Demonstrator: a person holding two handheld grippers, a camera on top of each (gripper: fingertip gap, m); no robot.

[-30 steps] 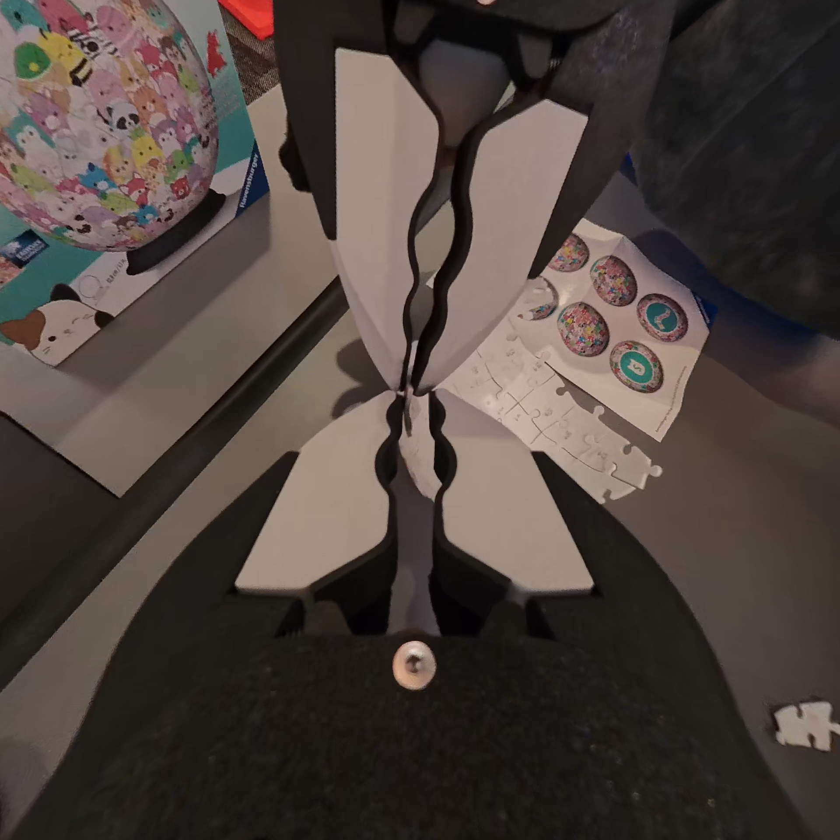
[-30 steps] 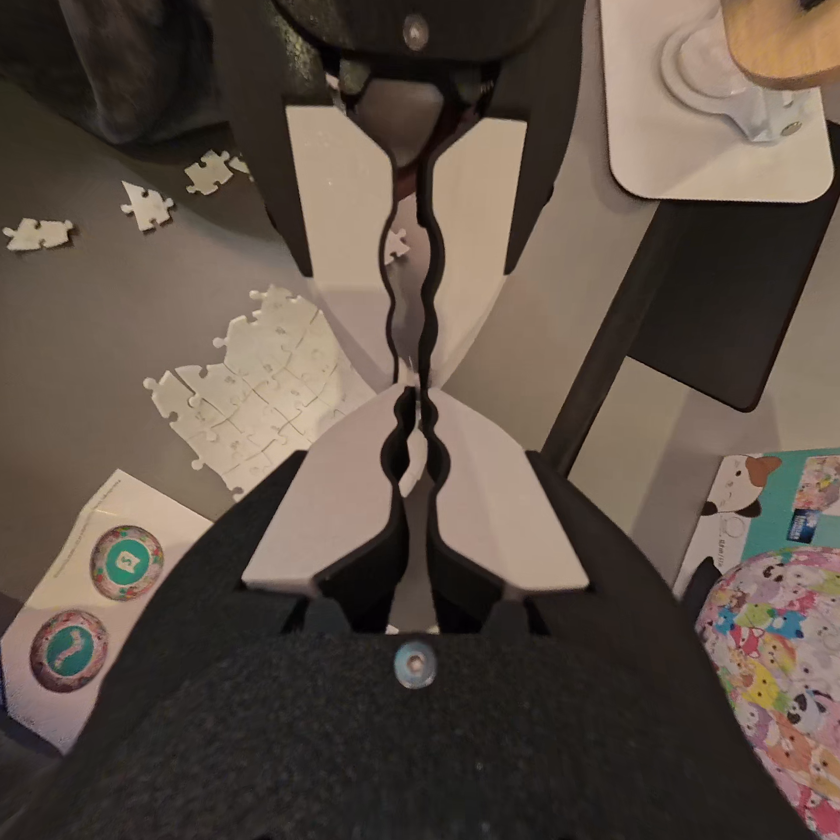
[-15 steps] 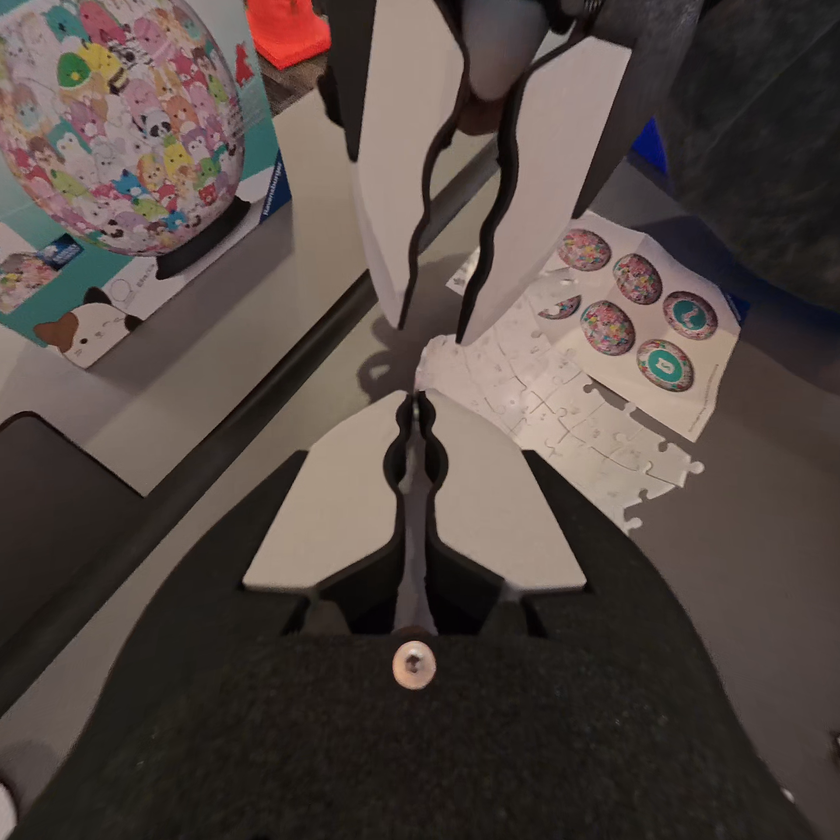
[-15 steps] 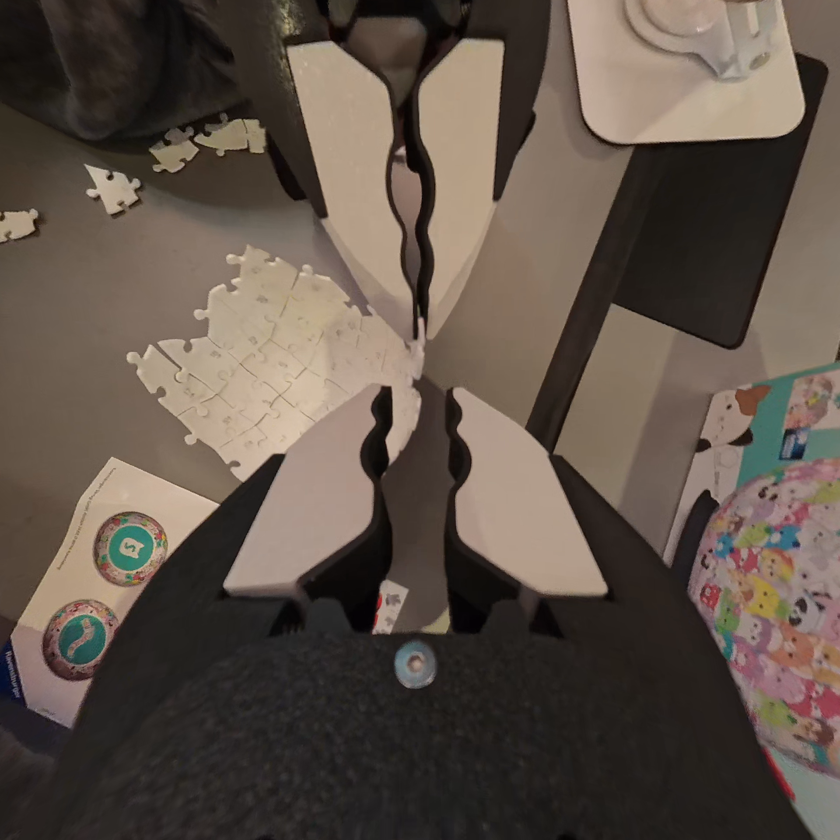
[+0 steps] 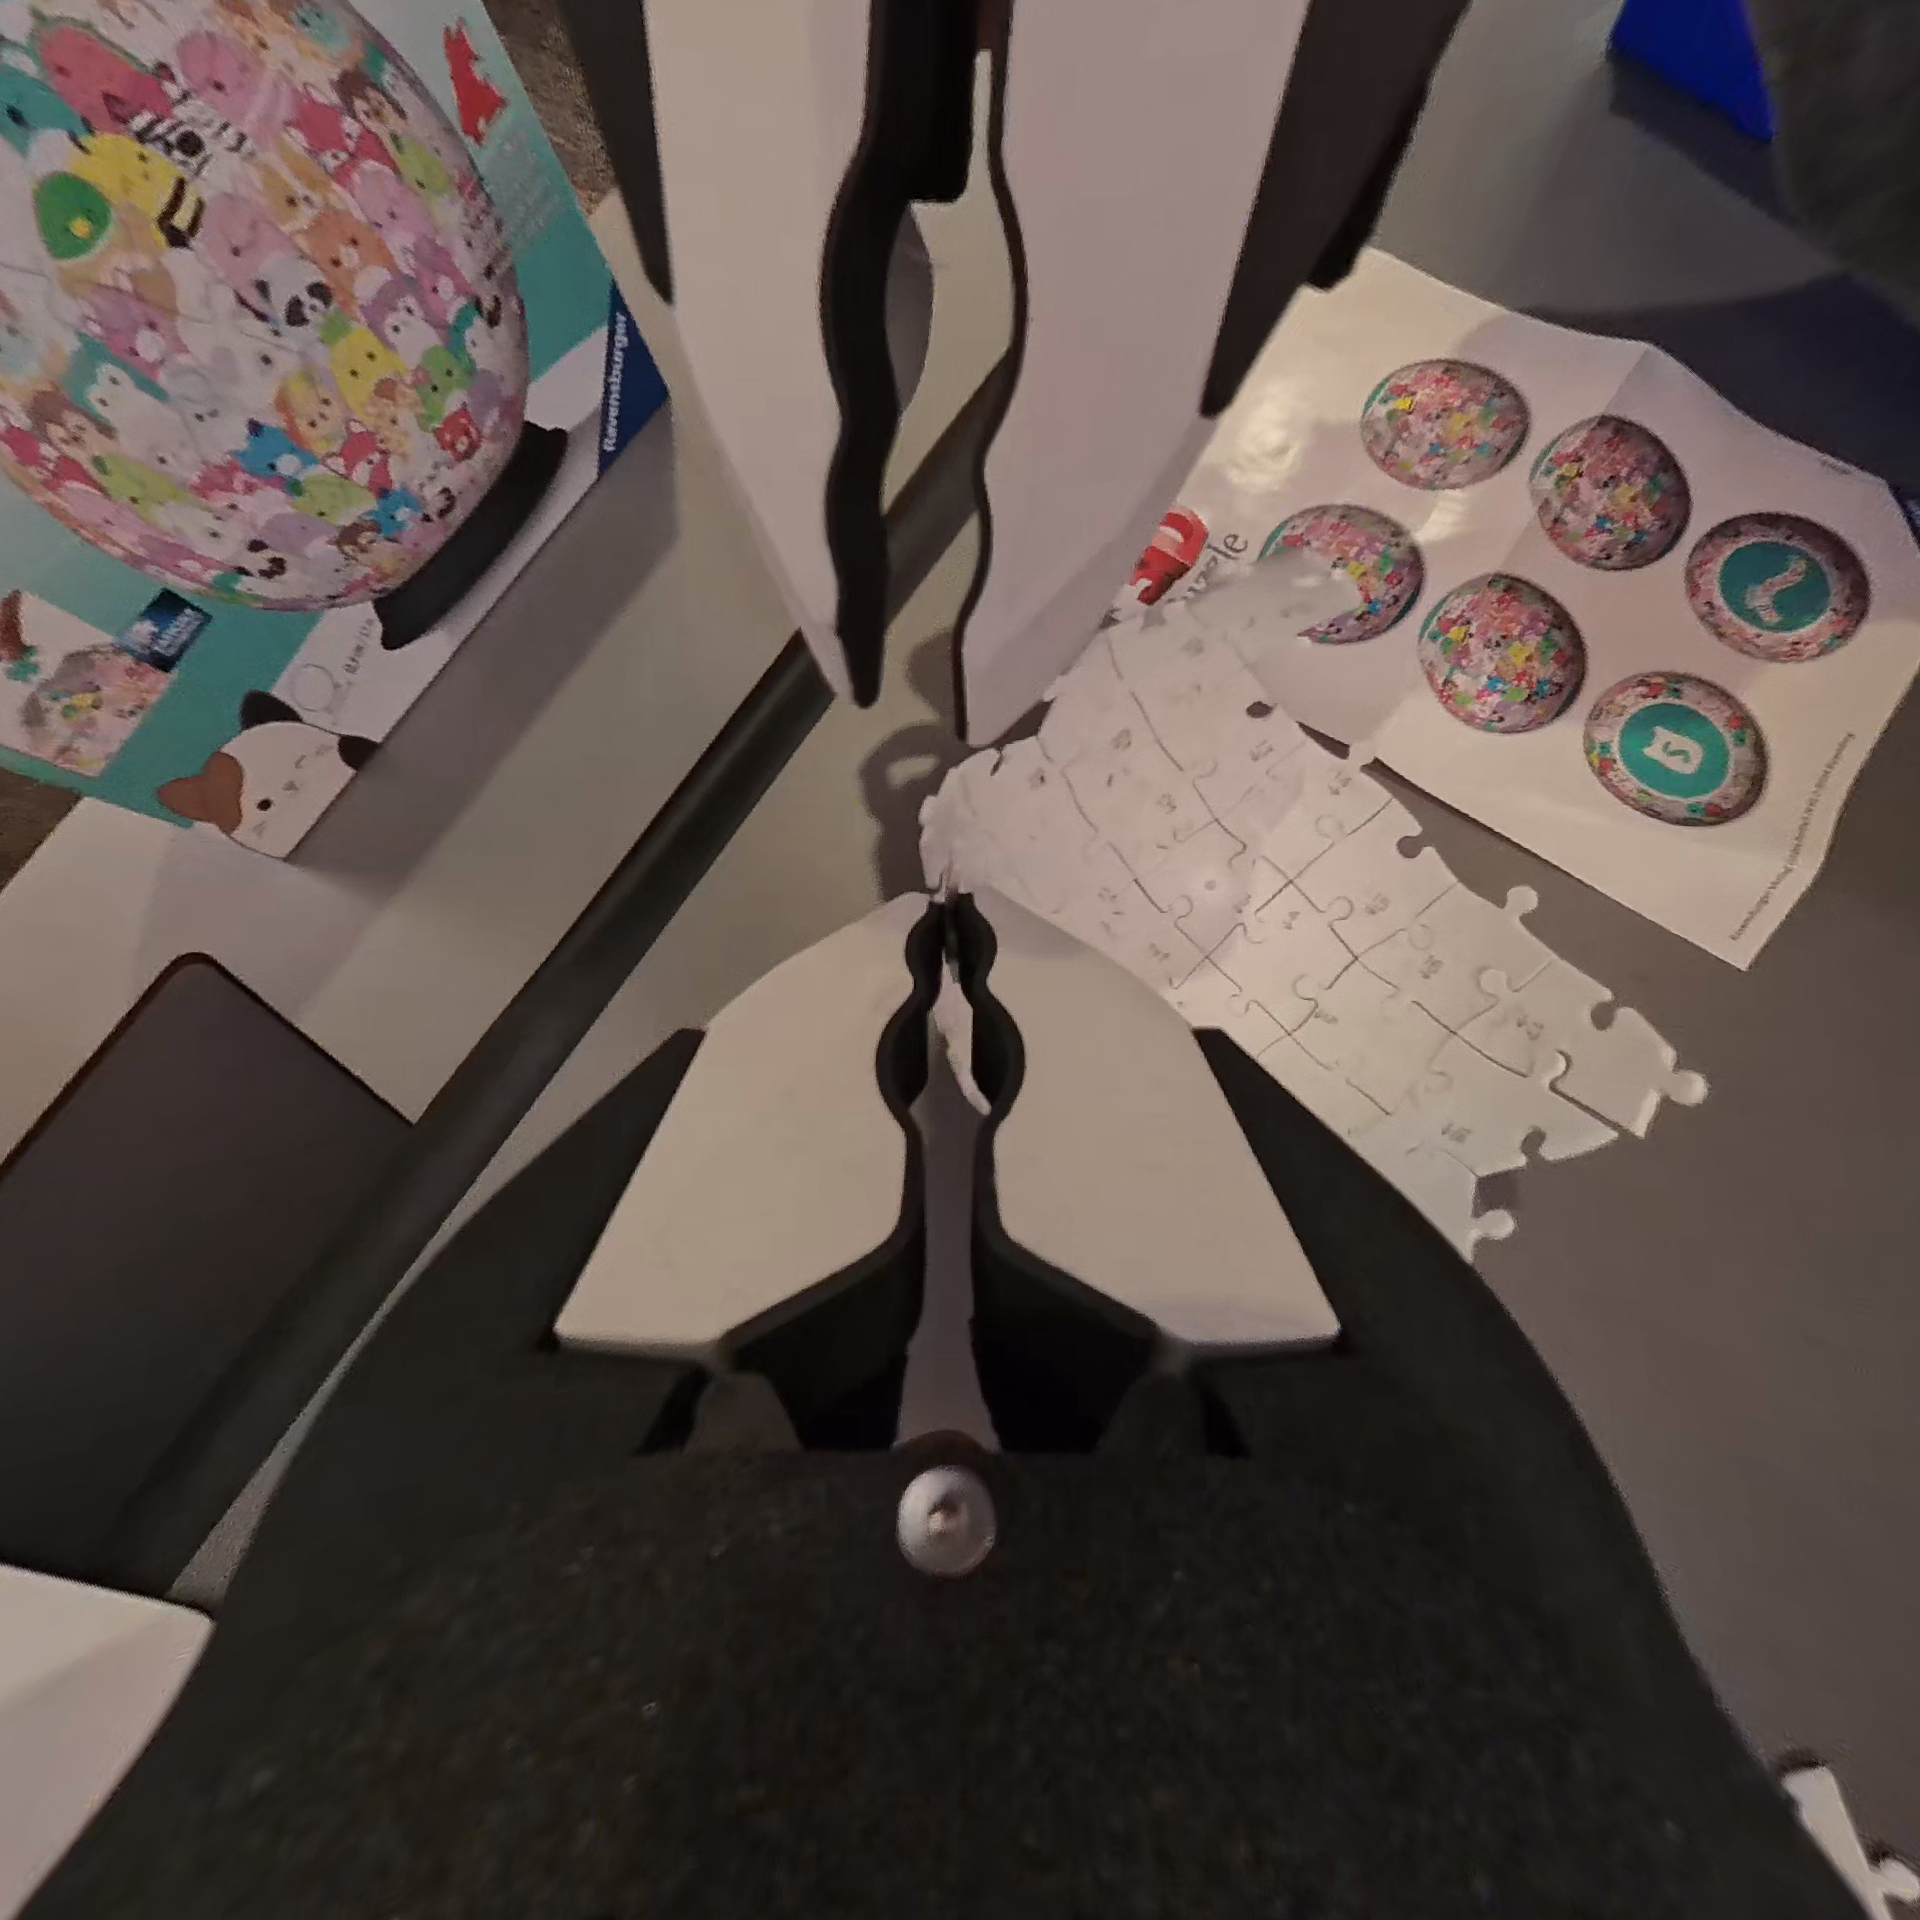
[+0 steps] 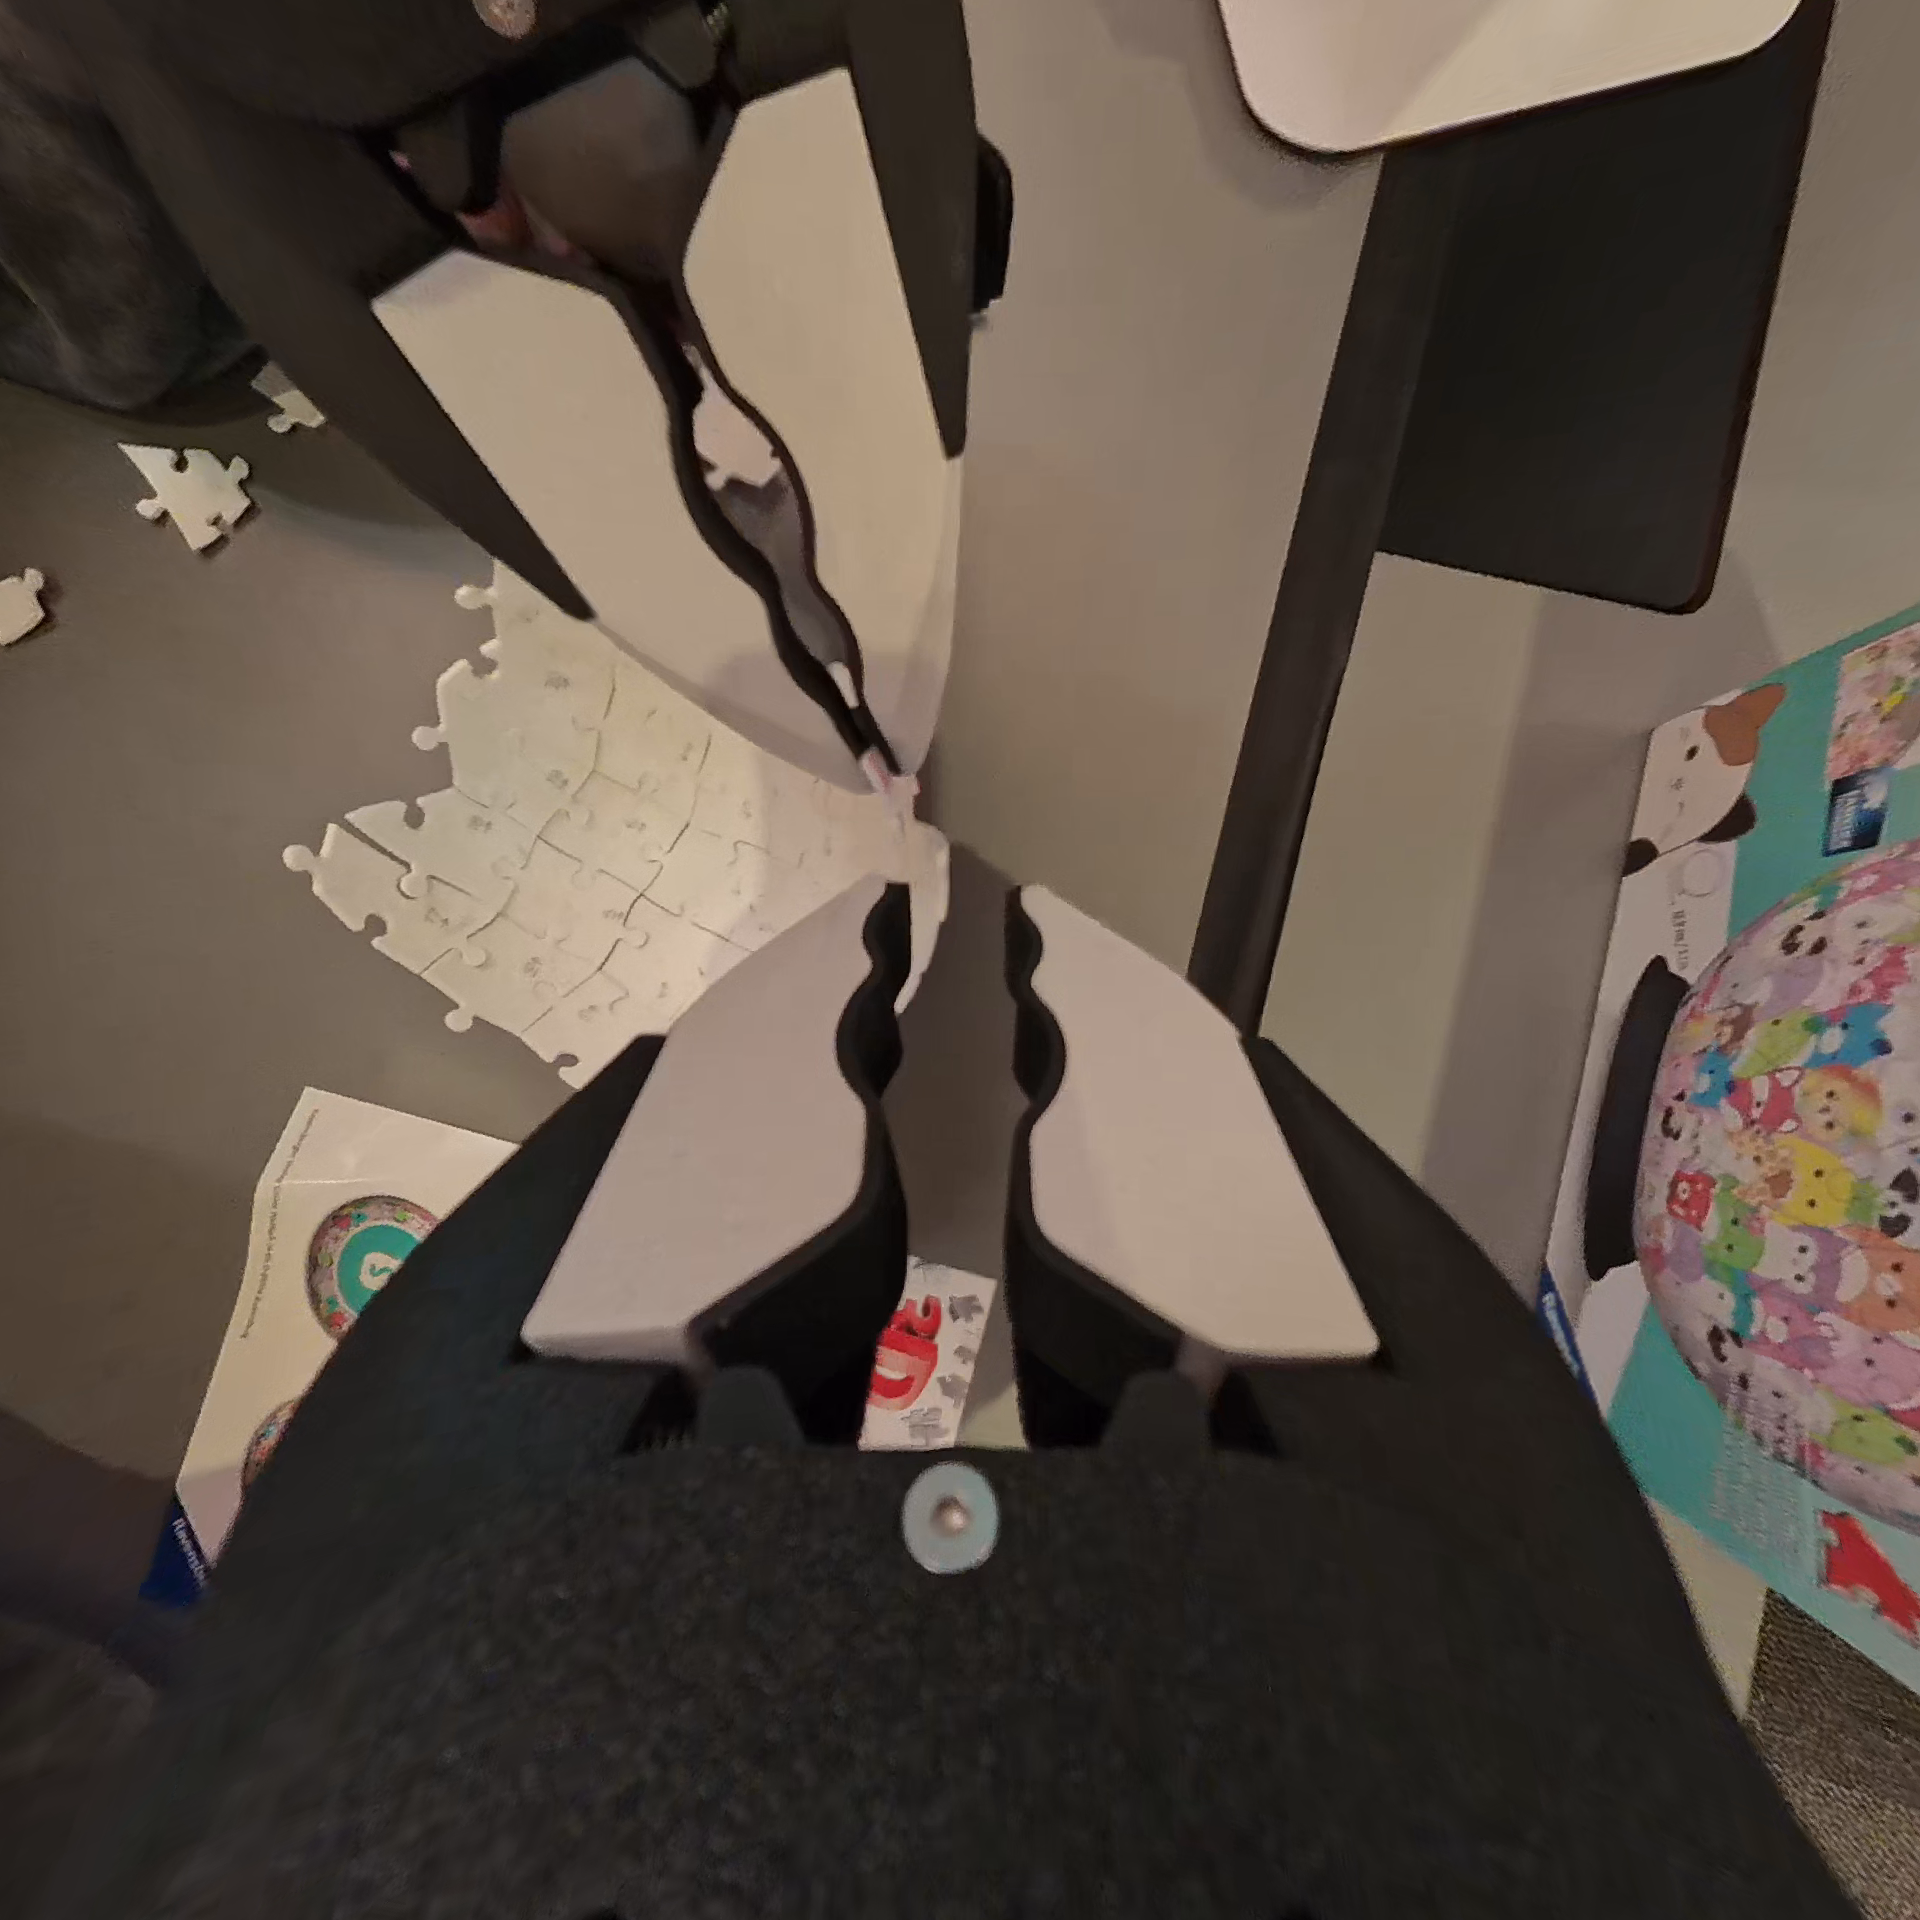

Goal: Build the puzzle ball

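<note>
A joined sheet of puzzle pieces, white backs up, lies curved on the grey table; it also shows in the right wrist view. My left gripper is shut on the sheet's near corner. In the right wrist view it comes in from the upper left, pinching that same corner. My right gripper is open and empty, its tips just short of the held corner. In the left wrist view it hangs from the top, open, just above the sheet's edge.
A printed leaflet lies under the sheet's far end. The puzzle box lies on the adjoining table, past a dark gap. Loose pieces lie farther off. A white board sits at the back. Less than 4 cm separates the two grippers' tips.
My right gripper has opened, let go of the sheet's corner and drawn back a little. My left gripper stays shut on the corner and has tilted.
</note>
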